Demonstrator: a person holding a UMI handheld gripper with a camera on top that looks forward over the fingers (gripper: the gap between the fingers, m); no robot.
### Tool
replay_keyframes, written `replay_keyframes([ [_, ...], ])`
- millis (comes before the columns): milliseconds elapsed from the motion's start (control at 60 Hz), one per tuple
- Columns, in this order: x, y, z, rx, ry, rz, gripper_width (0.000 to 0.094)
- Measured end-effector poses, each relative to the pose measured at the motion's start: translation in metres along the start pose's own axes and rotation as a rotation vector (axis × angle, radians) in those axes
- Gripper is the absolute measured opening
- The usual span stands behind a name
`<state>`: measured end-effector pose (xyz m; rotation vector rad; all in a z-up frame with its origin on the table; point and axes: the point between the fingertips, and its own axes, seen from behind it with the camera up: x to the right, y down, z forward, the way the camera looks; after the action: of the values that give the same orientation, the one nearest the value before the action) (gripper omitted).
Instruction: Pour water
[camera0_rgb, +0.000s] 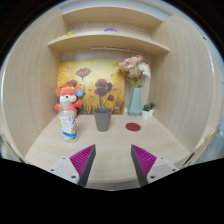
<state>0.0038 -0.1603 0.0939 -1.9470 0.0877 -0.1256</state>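
- Progress first: pouring hasn't started as far as I can tell. The gripper (113, 160) holds nothing, its fingers are spread wide apart with bare desk between the pink pads (82, 157), and everything sits well beyond them.
- So basically all of it is left: reach in, grab whatever holds the water, tip it into the target. My guess is the bottle is the source and the cup is the target, but the task line doesn't say.
- Going left to right on the desk (110, 140): the bottle (68, 124) stands upright with a clown doll (68, 97) right at it. I can't tell if the doll sits on top of it or just behind.
- Next, roughly centre and straight ahead of the fingers, the grey cup (103, 120), upright, clear of the bottle. Can't see whether there's anything in it.
- Then a small red coaster (133, 126) lying flat, nothing on it.
- Behind that, a tall bluish vase (135, 99) with pale pink flowers, and a tiny potted plant (148, 108) furthest right.
- Surface and room: light wood desk set in a wooden alcove, a yellow flower poster (96, 84) on the back wall, and a shelf (108, 42) above it.
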Motion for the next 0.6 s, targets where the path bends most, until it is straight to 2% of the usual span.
replay_keyframes([
  [267,-0.117,0.001,0.034,0.005,-0.189,-0.019,0.0732],
  [600,-0.181,-0.022,0.096,0.031,-0.251,-0.035,0.0727],
])
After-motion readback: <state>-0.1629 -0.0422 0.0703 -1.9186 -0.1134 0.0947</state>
